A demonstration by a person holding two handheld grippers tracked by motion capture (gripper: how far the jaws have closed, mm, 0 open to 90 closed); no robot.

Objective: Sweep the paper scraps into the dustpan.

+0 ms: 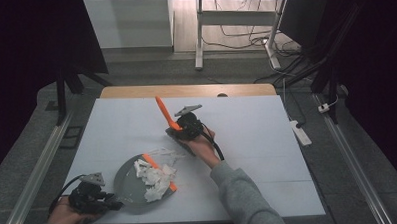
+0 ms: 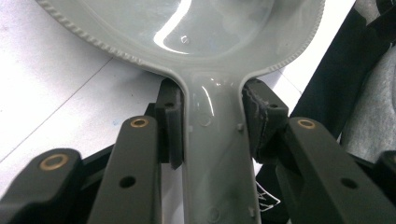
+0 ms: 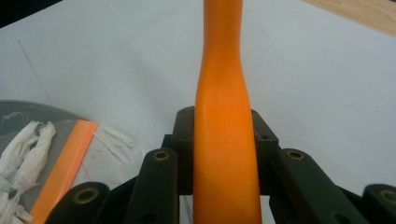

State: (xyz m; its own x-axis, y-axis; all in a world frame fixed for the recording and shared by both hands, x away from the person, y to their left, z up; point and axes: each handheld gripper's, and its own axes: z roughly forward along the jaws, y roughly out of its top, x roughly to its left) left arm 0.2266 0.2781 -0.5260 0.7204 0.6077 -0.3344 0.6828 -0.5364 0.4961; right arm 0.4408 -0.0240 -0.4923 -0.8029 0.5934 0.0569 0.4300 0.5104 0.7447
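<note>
Left gripper [image 1: 112, 205] sits at the near-left table corner, jaws clamped on the flat handle [image 2: 215, 154] of a grey dustpan [image 1: 126, 187]. In the left gripper view both pads press the handle's two edges. The pan lies flat on the white table [image 1: 262, 135], handle toward the person's left, its mouth opening toward the table's middle.

Right gripper [image 1: 179, 130] is near the table's centre, jaws clenched on the orange handle [image 3: 226, 140] of a small brush or scraper [image 1: 164, 113]. Its long axis tilts up and away from the person, free end pointing toward the far-left of the table. The working end is hidden behind the gripper; I cannot tell its shape.

Shredded white paper [image 1: 154, 178] is heaped on the pan, over its right rim. A few strips [image 1: 165, 153] lie loose on the table just beyond the pan. An orange strip [image 1: 156, 163] runs diagonally under the heap, probably the pan's front lip.

Risks, as judged:
- The heap is loose and sits at the rim. Tilting or jerking the pan would probably spill it back.
- A hard sweep could scatter the light strips past the pan instead of into it.
- The orange handle is smooth and tapered. It may twist or slide between the pads under sideways load.
</note>
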